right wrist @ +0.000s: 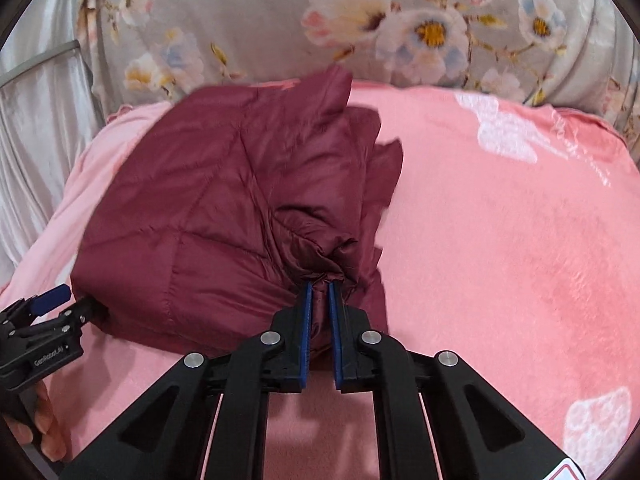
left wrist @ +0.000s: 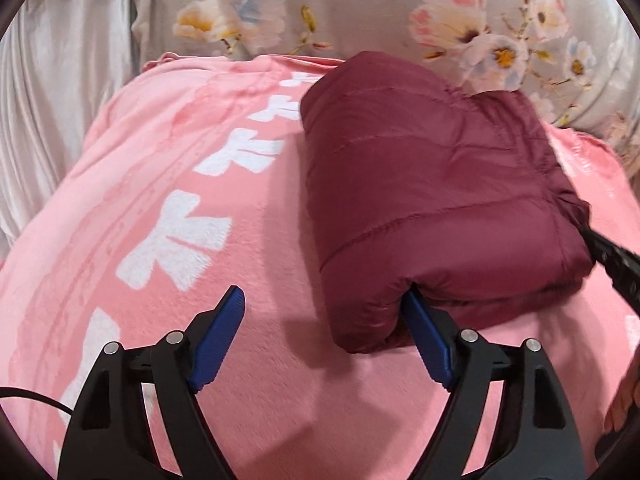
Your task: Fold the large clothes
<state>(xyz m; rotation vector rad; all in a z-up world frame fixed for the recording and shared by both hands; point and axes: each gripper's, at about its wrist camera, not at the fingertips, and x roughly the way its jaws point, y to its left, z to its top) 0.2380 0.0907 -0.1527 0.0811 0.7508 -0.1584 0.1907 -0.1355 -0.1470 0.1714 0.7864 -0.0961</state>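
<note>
We find the folded maroon quilted puffer jacket [left wrist: 436,196] lying on the pink fleece blanket [left wrist: 160,200]. The left gripper [left wrist: 324,312] stands wide, one blue finger touching its near edge. At three o'clock, the right gripper [right wrist: 319,286] pinches a bunched corner.

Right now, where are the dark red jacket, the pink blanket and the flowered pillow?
dark red jacket [left wrist: 432,184]: left wrist view, quilted top panel.
pink blanket [right wrist: 500,240]: right wrist view, bare stretch right of the jacket.
flowered pillow [right wrist: 256,20]: right wrist view, grey fabric between blossoms.
</note>
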